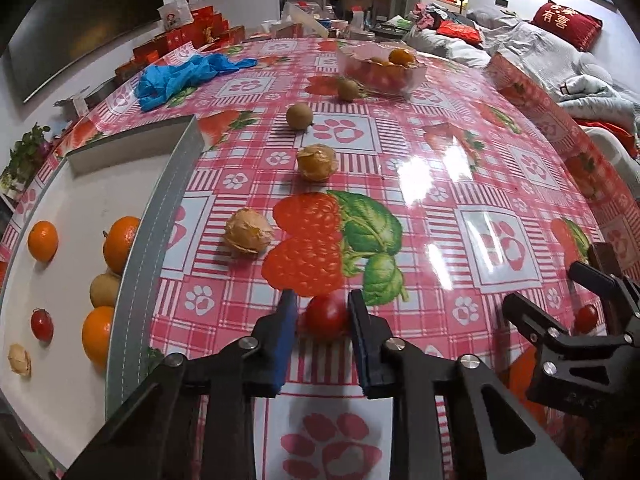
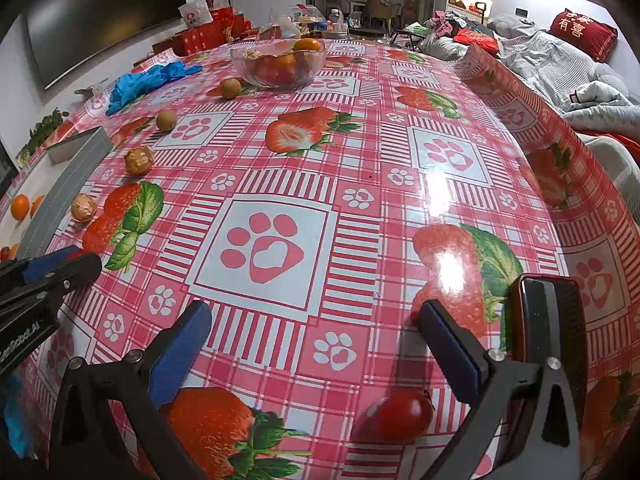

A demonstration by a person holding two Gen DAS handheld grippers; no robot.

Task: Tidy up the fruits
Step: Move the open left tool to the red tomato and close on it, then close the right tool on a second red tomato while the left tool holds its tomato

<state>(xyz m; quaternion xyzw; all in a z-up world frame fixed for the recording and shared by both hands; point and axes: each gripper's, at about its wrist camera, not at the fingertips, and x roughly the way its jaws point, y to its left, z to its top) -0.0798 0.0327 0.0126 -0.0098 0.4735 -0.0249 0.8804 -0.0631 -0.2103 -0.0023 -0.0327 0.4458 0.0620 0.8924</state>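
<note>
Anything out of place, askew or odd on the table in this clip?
Mostly loose fruit: two husked fruits and two brown round ones trail across the tablecloth between tray and glass bowl. Crumpled blue gloves lie at the far left. Nothing looks spilled or damaged.

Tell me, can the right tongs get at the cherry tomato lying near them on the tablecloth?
Probably yes. The right tongs stand open over the tablecloth, and the cherry tomato lies bare just short of the fingertips, nothing around it. They would need to draw back slightly.
</note>
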